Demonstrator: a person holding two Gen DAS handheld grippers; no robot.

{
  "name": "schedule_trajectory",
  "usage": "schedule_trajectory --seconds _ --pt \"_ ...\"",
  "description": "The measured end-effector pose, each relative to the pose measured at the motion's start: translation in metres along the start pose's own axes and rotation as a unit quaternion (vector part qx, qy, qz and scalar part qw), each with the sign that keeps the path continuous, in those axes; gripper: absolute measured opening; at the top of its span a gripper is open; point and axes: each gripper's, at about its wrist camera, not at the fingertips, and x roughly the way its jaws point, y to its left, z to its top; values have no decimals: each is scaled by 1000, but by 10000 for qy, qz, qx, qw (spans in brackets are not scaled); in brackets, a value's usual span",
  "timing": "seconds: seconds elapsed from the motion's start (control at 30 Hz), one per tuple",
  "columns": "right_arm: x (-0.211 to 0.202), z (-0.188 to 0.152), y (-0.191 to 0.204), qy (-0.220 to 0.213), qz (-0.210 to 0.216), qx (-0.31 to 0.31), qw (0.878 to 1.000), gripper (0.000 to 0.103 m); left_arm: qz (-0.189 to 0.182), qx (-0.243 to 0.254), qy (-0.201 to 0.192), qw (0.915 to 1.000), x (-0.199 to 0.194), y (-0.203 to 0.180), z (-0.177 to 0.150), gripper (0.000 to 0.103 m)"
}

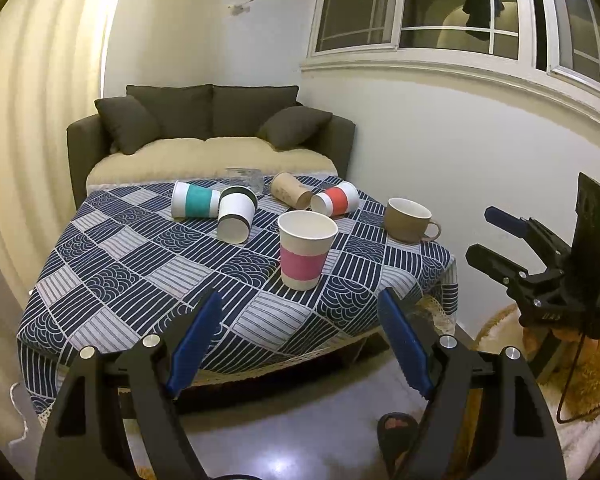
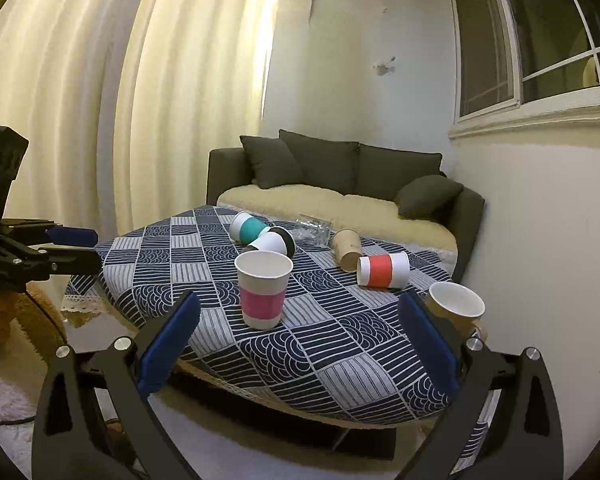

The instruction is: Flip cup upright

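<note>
On the desk (image 1: 112, 264), under a navy-and-white patterned cloth, four paper cups are lying on their sides: teal-band cup (image 1: 192, 199) at 11 o'clock, black-rim cup (image 1: 236, 216) touching it, plain kraft cup (image 1: 290, 190) at 12, red-band cup (image 1: 336, 199) just beside that. Pink-band cup (image 1: 306, 254) and brown mug (image 1: 408, 220) are already standing upright; a clear glass (image 1: 244, 178) is sitting behind the pile.

Left tongs (image 1: 300, 340) are hanging spread wide & empty, off the near edge at 6 o'clock. Right tongs (image 2: 296, 344) are likewise spread, holding nothing, w/ the pink-band cup framed btwn the blue pads (image 2: 172, 340).

Risks, as I'm judging it: paper walls are thin & tapered, so a hard squeeze is likely crushing one, and a light pinch is letting it slip. Cups are round, so a nudge is sending them rolling, esp. the touching pair. Reaching past the pink-band cup is risking tipping it. Cloth looks soft, maybe bunching.
</note>
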Motion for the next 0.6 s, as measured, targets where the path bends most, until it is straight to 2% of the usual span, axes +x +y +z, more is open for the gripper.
schedule_trajectory --seconds 0.6 --pt "4 0 3 33 40 -13 10000 98 30 -1 16 10000 -1 0 0 78"
